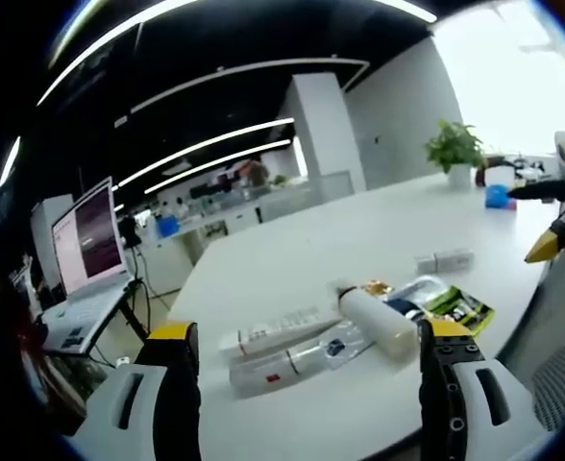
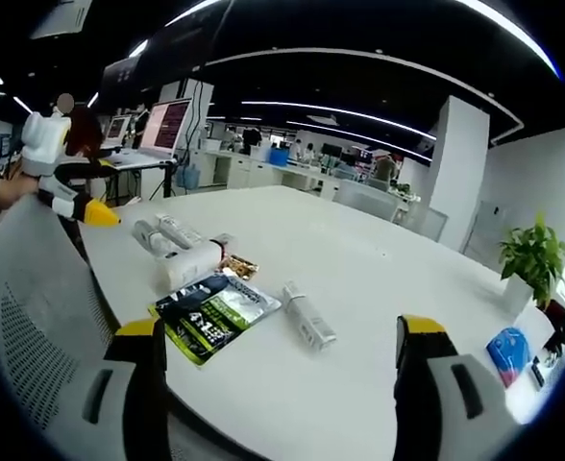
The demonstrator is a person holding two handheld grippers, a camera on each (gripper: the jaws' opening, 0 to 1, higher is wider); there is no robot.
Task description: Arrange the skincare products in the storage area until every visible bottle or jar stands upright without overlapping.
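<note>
Several items are seen lying flat, among them a white cylindrical plastic bottle [image 1: 377,322]. Both grippers' jaws are held apart, empty. Light, slippery handling is expected; a mid-body grasp is advised.

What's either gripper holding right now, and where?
Nothing. Left gripper and right gripper are both open, empty, above the table; the bottles lie untouched.

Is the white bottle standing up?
No, the white bottle lies on its side on the table, beside the other products.
</note>
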